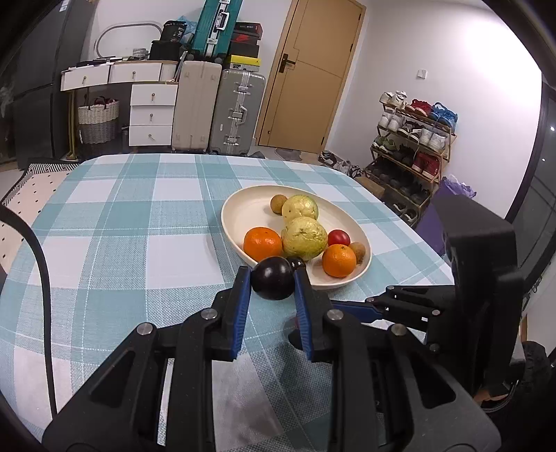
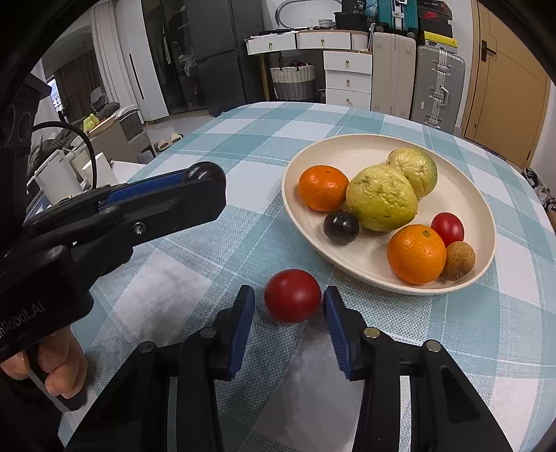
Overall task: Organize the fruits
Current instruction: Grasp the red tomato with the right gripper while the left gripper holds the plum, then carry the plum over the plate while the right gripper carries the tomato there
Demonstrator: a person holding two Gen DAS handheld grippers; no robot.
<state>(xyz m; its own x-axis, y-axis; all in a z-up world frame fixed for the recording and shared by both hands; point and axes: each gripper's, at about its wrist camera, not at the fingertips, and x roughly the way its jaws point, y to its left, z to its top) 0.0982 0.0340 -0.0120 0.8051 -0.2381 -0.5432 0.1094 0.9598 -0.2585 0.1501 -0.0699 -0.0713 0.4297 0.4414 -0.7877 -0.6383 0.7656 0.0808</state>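
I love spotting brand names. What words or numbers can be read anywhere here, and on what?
"nRobot.AI" (start cut off): on the handle of the left gripper.
"36": on a black box above the drawers.
Shoe boxes: print too blurred to read.

bare checked cloth (image 2: 208,139) open from 9 to 12 o'clock of the plate (image 2: 462,194), left gripper (image 1: 272,278) blocking at 9, red tomato (image 2: 292,295) off the rim at 7, fruit crowding the plate's near half
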